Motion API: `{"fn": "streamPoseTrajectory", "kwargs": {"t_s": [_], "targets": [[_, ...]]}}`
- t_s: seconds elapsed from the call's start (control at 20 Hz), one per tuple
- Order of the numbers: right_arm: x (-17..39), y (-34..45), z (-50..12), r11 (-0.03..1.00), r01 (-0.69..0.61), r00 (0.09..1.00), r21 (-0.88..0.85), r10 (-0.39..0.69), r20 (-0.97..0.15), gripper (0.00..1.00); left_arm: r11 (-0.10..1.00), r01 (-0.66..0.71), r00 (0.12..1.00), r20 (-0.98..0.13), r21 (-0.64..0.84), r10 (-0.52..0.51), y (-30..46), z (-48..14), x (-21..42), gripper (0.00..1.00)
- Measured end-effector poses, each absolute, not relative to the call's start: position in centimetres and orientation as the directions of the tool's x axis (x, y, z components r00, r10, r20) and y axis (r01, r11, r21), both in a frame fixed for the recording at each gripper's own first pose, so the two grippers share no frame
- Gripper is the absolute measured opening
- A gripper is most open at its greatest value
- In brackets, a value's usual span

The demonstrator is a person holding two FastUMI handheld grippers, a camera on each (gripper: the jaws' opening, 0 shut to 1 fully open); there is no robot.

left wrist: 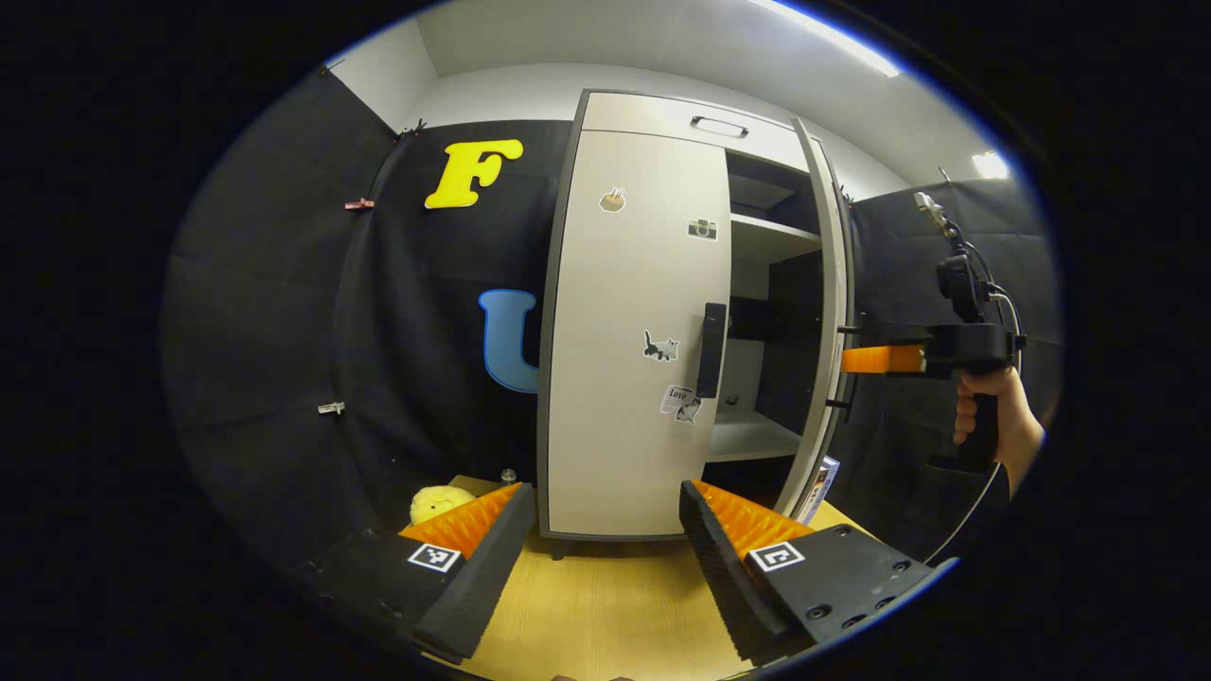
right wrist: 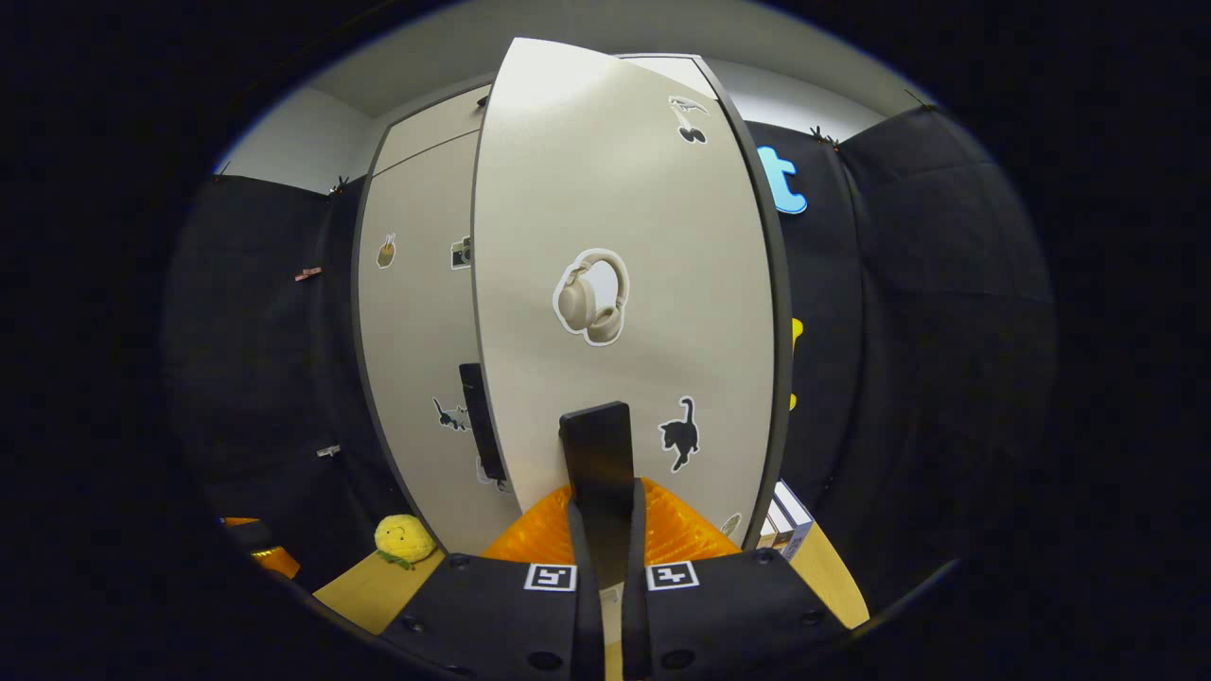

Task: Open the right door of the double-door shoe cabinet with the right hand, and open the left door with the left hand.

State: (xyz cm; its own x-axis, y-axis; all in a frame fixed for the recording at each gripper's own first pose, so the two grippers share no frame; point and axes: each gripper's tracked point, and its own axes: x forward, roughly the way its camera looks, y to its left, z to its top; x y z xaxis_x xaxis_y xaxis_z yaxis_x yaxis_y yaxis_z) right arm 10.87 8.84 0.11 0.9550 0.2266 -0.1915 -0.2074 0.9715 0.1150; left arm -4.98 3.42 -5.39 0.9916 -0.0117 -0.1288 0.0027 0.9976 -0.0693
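Observation:
The shoe cabinet [left wrist: 653, 123] stands on a wooden table. Its left door [left wrist: 624, 378] is closed, with a black upright handle [left wrist: 711, 350] at its inner edge. My left gripper [left wrist: 604, 492] hangs open in front of that door, short of it, with nothing between its fingers. The right door [left wrist: 825, 312] is swung out, seen edge-on in the left gripper view. In the right gripper view its face [right wrist: 624, 284] carries stickers. My right gripper [right wrist: 605, 501] is shut on the right door's black handle [right wrist: 596, 445]. A hand holds that right gripper [left wrist: 845, 359] beside the door's edge.
Shelves [left wrist: 752, 437] show inside the opened half. A yellow plush toy [left wrist: 440, 501] lies on the table [left wrist: 605, 605] left of the cabinet. Small boxes [right wrist: 787, 515] stand at the cabinet's right foot. Black cloth walls close in on both sides.

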Motion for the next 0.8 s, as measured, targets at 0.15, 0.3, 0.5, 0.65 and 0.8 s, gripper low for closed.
{"fn": "streamPoseTrajectory", "kwargs": {"t_s": [0.15,0.3,0.5,0.65,0.8], "targets": [[10.2,7.4,0.2,0.969,-0.225,0.951,0.098,0.24,-0.196,0.12,0.998,-0.011,0.991,-0.132,-0.06,0.003,1.4,-5.5,-5.3,0.95],[9.6,6.3,0.4,0.967,-0.239,0.946,0.092,0.253,-0.202,0.11,0.999,-0.034,0.991,-0.133,-0.032,0.029,-0.8,-5.3,-5.9,0.95],[9.1,4.8,0.4,0.962,-0.259,0.941,0.086,0.271,-0.202,0.11,0.999,-0.033,0.992,-0.126,-0.015,0.03,-3.9,-5.1,-6.7,0.95],[8.9,3.2,0.6,0.962,-0.259,0.943,0.082,0.27,-0.194,0.11,0.999,-0.041,0.992,-0.124,-0.028,0.037,-5.9,-5.2,-7.1,0.95],[8.8,1.0,0.7,0.967,-0.245,0.948,0.064,0.253,-0.195,0.11,0.998,-0.046,0.991,-0.13,-0.05,0.039,-7.7,-5.3,-7.5,0.95]]}}
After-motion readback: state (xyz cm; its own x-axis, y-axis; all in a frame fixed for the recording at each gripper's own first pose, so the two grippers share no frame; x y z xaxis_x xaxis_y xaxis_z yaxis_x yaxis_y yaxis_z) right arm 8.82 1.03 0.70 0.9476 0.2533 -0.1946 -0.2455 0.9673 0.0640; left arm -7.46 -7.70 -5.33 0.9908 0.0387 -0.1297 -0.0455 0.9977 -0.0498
